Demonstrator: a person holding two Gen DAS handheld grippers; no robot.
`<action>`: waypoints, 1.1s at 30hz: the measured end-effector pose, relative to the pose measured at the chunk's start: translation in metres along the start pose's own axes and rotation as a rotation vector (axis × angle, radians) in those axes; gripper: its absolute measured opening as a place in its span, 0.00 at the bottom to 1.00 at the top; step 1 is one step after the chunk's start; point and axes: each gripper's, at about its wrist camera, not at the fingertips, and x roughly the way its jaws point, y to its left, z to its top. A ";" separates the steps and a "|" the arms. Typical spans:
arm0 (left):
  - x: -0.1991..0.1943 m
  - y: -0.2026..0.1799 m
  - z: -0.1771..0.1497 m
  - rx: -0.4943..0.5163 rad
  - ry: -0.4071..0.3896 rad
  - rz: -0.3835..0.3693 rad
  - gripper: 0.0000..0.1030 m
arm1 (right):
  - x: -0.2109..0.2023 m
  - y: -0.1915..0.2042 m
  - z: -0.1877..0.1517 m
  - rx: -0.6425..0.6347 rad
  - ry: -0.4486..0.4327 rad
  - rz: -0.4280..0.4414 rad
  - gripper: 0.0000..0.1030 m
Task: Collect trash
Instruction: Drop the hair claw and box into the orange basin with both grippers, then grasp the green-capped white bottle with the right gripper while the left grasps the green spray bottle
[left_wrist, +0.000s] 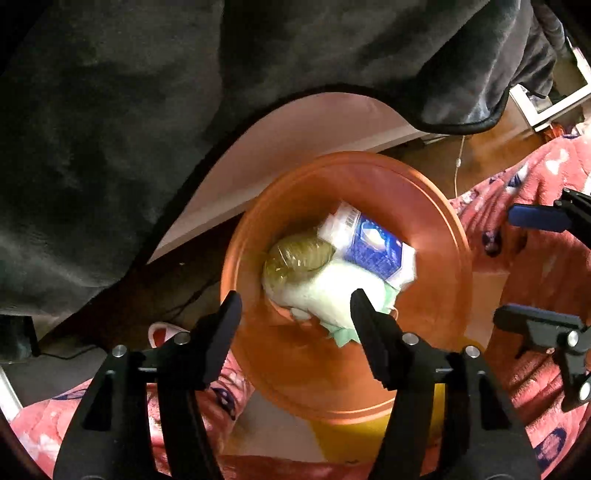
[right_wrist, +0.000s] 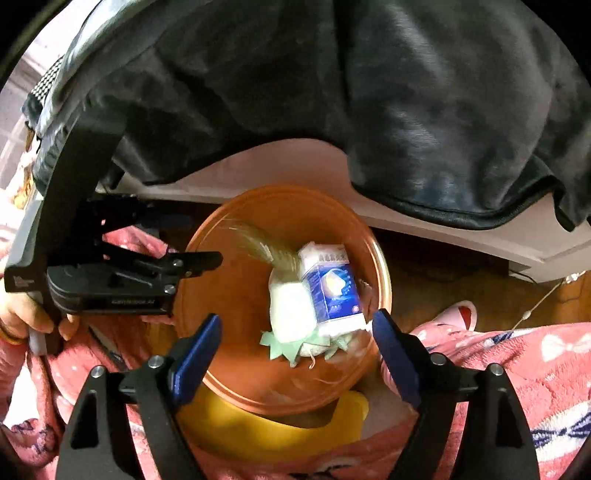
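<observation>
The left gripper (left_wrist: 295, 302) hangs over the orange bin (left_wrist: 436, 236), jaws spread with nothing between them. The right gripper (right_wrist: 295, 332) hovers over the same bin (right_wrist: 236, 295) from the other side, its blue-padded jaws spread wider and likewise empty.

Below them the trash lies at the bottom of the bin: a clear plastic bottle (left_wrist: 299, 254), a blue-and-white carton (left_wrist: 373, 243) leaning against it, and a white wad with pale green paper (left_wrist: 328, 295) under both. Blur around these pieces suggests they are only just settling, so the drop looks like the step in hand. Next, both hands would lift clear of the rim and seek whatever litter remains; none shows outside the bin.

Around the bin: a dark blanket (left_wrist: 110, 129) draped over a bed edge (left_wrist: 295, 122), a yellow thing (right_wrist: 266, 428) partly beneath the bin, and pink patterned fabric (right_wrist: 535, 369) crowding both sides. The overhanging blanket is closest to hindering the way up.
</observation>
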 end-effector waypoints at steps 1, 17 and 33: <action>-0.001 -0.002 -0.001 -0.003 -0.005 0.002 0.59 | -0.003 0.001 -0.001 0.006 -0.007 0.005 0.79; -0.055 0.016 -0.047 -0.026 -0.150 0.061 0.62 | -0.032 0.000 -0.009 0.016 -0.125 -0.017 0.79; -0.197 0.034 -0.081 -0.199 -0.567 0.184 0.83 | -0.182 0.036 0.082 -0.132 -0.656 -0.092 0.93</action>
